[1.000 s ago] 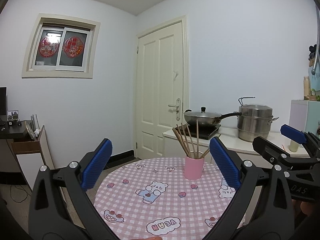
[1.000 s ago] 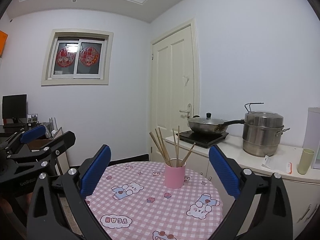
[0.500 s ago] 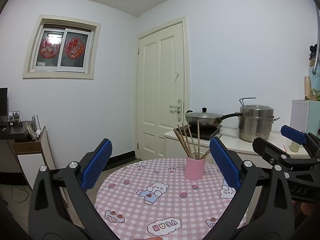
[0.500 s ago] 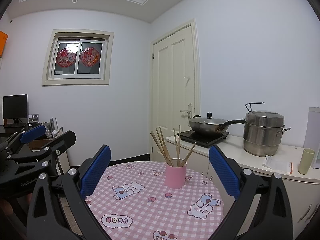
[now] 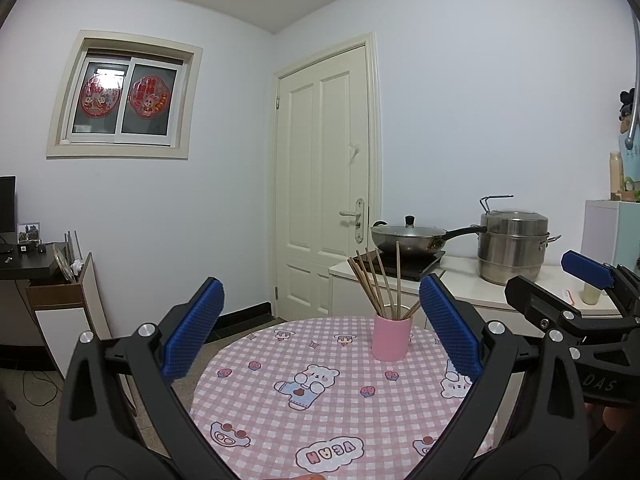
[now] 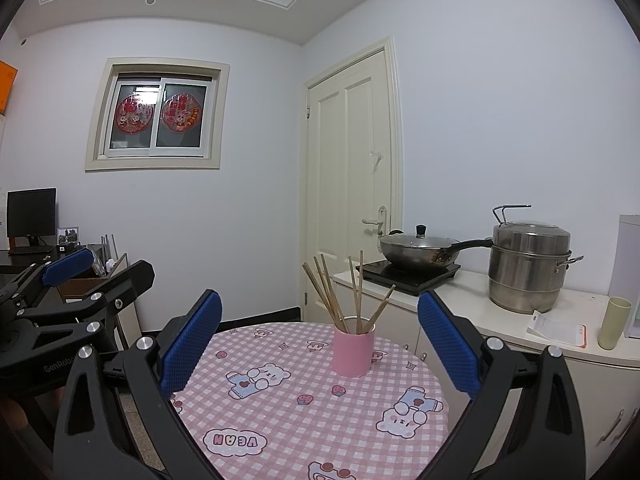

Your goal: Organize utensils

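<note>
A pink cup [image 5: 391,337] [image 6: 353,352] stands upright on the far side of a round table with a pink checked cloth [image 5: 320,412] [image 6: 288,424]. Several wooden chopsticks [image 5: 374,286] [image 6: 332,298] stick out of the cup, fanned apart. My left gripper [image 5: 320,334] is open and empty, held above the near part of the table, short of the cup. My right gripper [image 6: 320,334] is open and empty too, at about the same distance. Each gripper shows at the edge of the other's view.
Behind the table a white counter [image 6: 500,320] carries an induction hob with a lidded wok [image 6: 418,248], a steel steamer pot [image 6: 530,266], a pale green cup [image 6: 614,322] and a paper slip. A shut white door [image 5: 324,184] is behind. A dark desk with a monitor [image 6: 32,216] stands at the left.
Both views have drifted slightly, with the cup and table shifting a little in frame. Both grippers stay open and empty.
</note>
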### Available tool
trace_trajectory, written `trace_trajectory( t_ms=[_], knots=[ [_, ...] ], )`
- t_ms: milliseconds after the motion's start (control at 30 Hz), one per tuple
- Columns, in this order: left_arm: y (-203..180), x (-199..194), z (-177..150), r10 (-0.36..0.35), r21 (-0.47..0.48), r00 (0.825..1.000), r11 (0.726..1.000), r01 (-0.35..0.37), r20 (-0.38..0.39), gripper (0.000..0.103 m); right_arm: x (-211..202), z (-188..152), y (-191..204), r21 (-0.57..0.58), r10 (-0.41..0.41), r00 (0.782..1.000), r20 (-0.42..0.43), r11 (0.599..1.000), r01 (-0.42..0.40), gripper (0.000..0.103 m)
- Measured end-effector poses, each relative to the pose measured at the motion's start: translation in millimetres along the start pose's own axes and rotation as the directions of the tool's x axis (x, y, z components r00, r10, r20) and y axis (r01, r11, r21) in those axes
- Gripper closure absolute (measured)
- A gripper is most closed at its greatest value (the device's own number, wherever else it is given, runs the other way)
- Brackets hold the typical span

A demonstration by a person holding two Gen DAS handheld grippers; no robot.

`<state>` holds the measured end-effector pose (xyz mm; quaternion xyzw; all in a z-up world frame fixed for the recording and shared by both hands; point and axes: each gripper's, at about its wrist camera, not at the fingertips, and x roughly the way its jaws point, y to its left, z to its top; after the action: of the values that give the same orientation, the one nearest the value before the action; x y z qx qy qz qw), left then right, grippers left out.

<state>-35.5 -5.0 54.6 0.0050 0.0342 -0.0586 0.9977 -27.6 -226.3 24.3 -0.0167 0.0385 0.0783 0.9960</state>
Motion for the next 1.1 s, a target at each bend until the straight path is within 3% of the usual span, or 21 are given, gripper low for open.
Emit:
trace_trajectory(
  t_ms=[1100],
  knots=[
    [3.8,1.5,-1.4,0.023,0.008,1.000,1.000,-0.023,0.001,0.007,3.8,0.4,7.2,0.007,0.012,1.000,-0.019,1.000,-0.012,0.008]
  ],
)
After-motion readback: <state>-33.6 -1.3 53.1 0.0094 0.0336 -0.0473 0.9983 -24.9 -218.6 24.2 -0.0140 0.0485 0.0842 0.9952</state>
